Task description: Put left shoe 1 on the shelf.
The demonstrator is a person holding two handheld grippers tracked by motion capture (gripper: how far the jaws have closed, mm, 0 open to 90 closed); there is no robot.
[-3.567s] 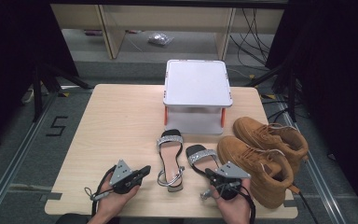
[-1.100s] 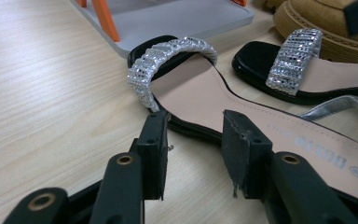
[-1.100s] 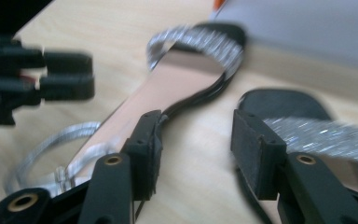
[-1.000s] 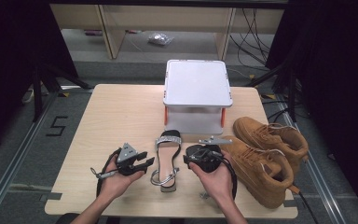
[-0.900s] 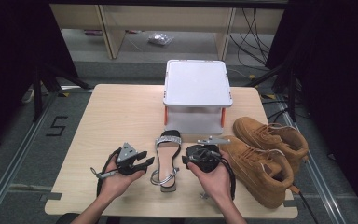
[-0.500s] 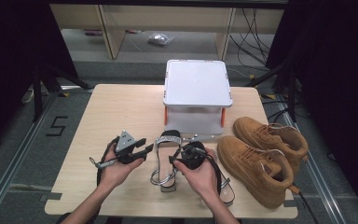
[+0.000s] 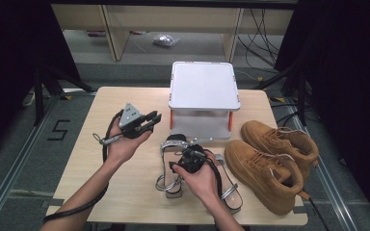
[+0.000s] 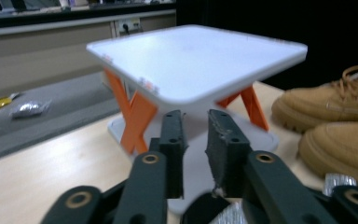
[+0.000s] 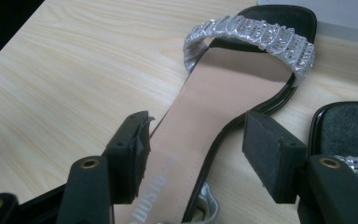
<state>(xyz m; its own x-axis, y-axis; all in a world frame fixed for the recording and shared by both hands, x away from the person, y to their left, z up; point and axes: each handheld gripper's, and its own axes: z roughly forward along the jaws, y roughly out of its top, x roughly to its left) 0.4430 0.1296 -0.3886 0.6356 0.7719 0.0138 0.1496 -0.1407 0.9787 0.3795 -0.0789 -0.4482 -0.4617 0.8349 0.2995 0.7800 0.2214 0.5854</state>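
Where sandals [image 7: 173, 166] lie: boots [image 7: 270, 161], stand [image 7: 202, 96].

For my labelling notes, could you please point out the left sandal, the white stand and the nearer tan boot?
left sandal [image 9: 223, 88], right gripper view, on its insole.
white stand [image 7: 202, 84], high view, on its top plate.
nearer tan boot [image 7: 265, 171], high view, on its laces.

A white stand [image 7: 203, 89] with orange legs sits mid-table [image 7: 101, 103], tan boots [image 7: 270, 161] at its right.
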